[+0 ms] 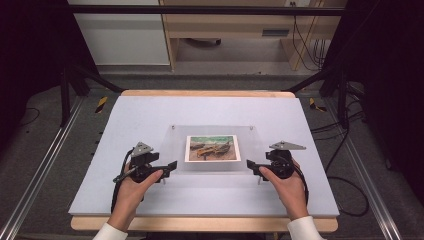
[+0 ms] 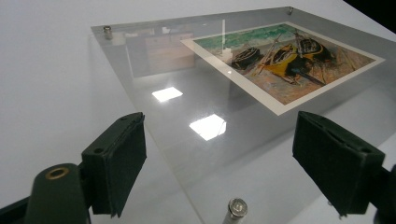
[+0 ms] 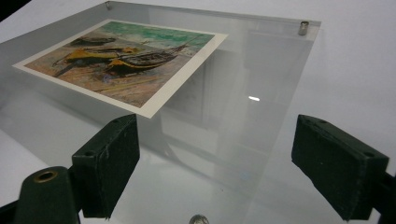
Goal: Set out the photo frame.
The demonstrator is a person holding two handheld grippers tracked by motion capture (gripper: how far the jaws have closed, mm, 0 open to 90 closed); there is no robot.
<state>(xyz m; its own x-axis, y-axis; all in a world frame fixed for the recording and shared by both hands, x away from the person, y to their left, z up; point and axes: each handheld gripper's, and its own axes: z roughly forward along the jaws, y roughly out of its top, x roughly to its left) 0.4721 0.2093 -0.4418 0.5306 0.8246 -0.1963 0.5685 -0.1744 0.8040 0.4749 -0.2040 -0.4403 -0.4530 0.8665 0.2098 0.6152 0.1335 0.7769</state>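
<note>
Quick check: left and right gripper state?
Left gripper: open, holding nothing, at the clear acrylic frame's corner.
Right gripper: open, holding nothing.

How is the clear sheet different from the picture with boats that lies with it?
The clear sheet is transparent and reflects the lights; the picture is opaque and coloured, with a white border. The clear sheet is larger, and the picture covers only its middle part. The clear sheet has small metal pegs at its corners; the picture has none. Both are rectangular and lie flat, level with the white table.
</note>
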